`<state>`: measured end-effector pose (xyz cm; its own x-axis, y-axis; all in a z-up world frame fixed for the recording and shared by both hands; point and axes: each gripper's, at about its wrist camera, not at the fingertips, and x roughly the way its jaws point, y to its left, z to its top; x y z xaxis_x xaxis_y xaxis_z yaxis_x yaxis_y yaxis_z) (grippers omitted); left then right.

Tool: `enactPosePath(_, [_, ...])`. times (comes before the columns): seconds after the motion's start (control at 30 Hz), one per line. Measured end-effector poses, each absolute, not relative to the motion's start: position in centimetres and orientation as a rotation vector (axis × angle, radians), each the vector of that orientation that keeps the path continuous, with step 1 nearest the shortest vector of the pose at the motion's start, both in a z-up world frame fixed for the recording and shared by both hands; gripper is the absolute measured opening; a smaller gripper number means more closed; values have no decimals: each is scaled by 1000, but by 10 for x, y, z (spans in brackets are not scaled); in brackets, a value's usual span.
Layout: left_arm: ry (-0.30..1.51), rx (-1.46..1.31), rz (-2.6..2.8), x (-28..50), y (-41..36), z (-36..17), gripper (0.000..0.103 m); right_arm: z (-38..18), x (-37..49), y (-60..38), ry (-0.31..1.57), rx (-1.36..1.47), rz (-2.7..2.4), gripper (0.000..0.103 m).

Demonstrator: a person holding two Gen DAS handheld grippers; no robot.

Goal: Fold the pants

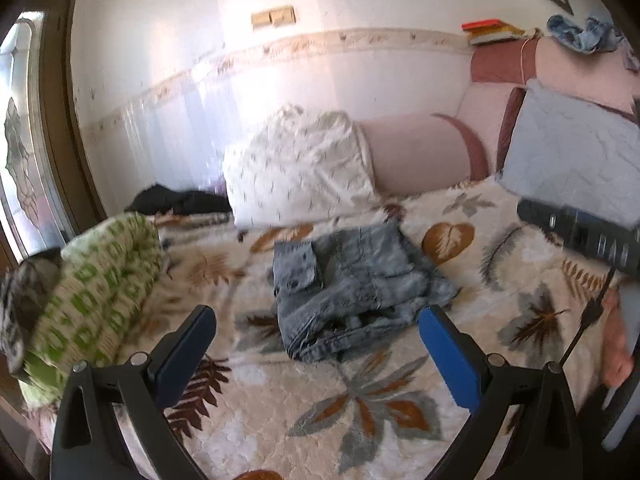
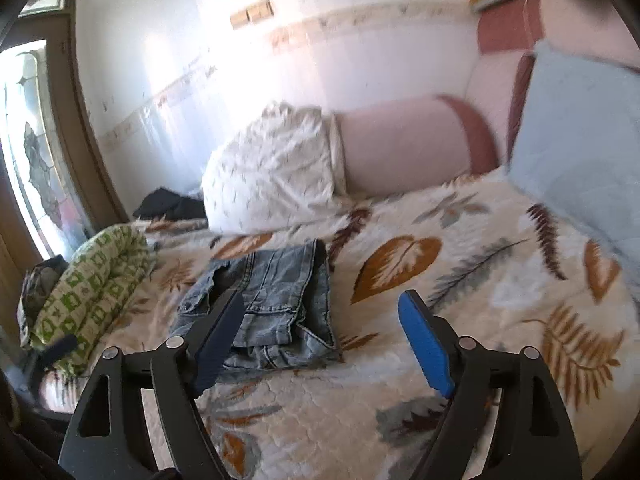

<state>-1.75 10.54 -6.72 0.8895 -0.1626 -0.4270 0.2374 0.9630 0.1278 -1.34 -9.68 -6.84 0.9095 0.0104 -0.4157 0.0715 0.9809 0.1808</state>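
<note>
The light blue denim pants (image 1: 352,288) lie folded into a compact bundle on the leaf-patterned bedspread (image 1: 360,420). They also show in the right wrist view (image 2: 272,304), left of centre. My left gripper (image 1: 316,320) is open and empty, held just in front of the bundle's near edge. My right gripper (image 2: 320,304) is open and empty, its left finger (image 2: 218,340) over the bundle's near side, its right finger over bare bedspread (image 2: 400,360). The right gripper's body and the hand holding it (image 1: 616,344) show at the right edge of the left wrist view.
A white pillow (image 1: 300,168) and a pink bolster (image 1: 416,152) lie at the head of the bed. A green-patterned cushion (image 1: 100,288) sits at the left edge. A light blue pillow (image 1: 572,152) stands at the right. Dark clothing (image 1: 180,200) lies by the wall.
</note>
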Motion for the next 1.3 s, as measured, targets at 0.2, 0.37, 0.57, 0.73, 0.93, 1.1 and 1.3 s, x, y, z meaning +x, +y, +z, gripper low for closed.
enactPosePath(0.2, [359, 166, -202, -43, 96, -31, 103, -56, -64, -85, 235, 66, -91, 84])
enactPosePath(0.37, [294, 192, -199, -69, 83, -9, 103, -51, -83, -90, 148, 18, -131, 91])
enactPosePath(0.57, [240, 208, -209, -91, 66, 7, 103, -44, -101, -120, 103, 49, -203, 92])
enactPosePath(0.73, [215, 210, -224, -101, 53, 16, 103, -40, -111, -138, 85, 82, -243, 92])
enactPosePath(0.93, [208, 198, -227, -103, 49, 21, 103, -39, -115, -139, 75, 62, -245, 93])
enactPosePath(1.1, [216, 188, -212, -103, 50, 22, 103, -40, -115, -139, 74, 61, -243, 93])
enactPosePath(1.3, [210, 161, -179, -104, 58, 27, 103, -40, -114, -131, 70, 14, -222, 93])
